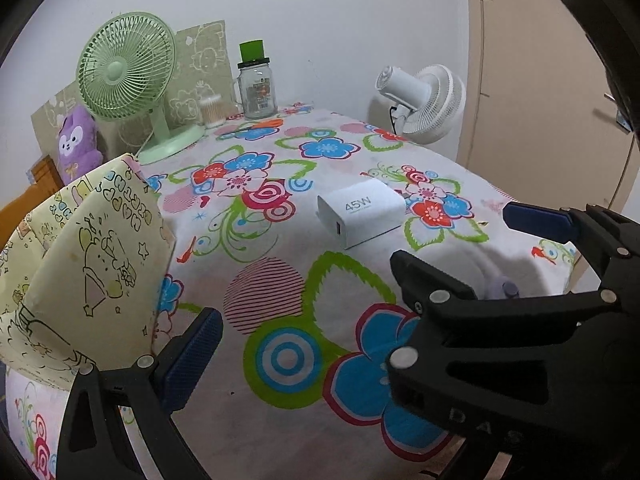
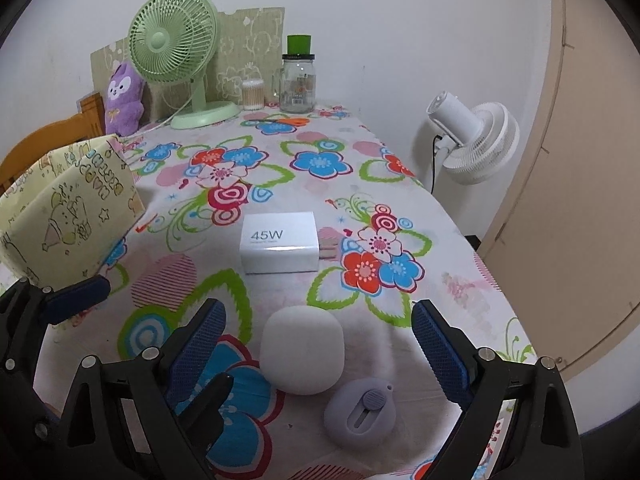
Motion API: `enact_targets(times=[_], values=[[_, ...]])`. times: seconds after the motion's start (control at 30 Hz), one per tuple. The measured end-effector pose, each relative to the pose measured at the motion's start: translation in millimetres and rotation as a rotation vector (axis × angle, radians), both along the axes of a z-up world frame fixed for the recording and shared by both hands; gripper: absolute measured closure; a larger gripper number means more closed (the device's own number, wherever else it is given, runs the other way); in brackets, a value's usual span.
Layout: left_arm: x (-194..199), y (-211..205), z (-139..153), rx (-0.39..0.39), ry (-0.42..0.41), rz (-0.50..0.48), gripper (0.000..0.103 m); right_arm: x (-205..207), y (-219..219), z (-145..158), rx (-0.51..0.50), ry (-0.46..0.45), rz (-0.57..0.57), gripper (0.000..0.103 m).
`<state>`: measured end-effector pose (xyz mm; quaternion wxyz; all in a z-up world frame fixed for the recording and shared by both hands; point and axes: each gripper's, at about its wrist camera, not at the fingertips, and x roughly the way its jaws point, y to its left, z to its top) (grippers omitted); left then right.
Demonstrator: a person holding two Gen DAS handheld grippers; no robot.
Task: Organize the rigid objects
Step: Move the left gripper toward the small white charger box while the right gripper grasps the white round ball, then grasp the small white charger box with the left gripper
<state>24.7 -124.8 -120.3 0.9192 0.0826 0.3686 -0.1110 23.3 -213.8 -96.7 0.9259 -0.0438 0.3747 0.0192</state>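
A white 45W charger lies mid-table; it also shows in the left wrist view. A white rounded case and a lilac oval gadget lie between my right gripper's open fingers; neither is held. In the left wrist view only a bit of the lilac gadget peeks past the right gripper's arm. My left gripper is open and empty, left of the right one. A yellow cartoon paper bag stands open at the left; it shows in the right wrist view too.
A green desk fan, purple plush, cotton swab tub and glass jar with green cap stand at the back of the floral tablecloth. A white floor fan stands right of the table.
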Motion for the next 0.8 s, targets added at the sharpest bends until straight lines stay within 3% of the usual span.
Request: enact_targets(times=[0.37, 0.53, 0.8], values=[[1.2, -3.2, -16.5, 0.023, 0.021, -0.020, 0.001, 10.5, 1.3, -24.5, -0.007, 0.121, 0.019, 0.031], [2.9, -2.0, -17.6, 0.007, 0.025, -0.033, 0.000, 7.2, 7.2, -23.0, -0.007, 0.113, 0.062, 0.053], [8.4, -7.9, -15.3, -0.007, 0.027, -0.046, 0.000, 9.9, 1.8, -21.3, 0.006, 0.099, 0.060, 0.053]])
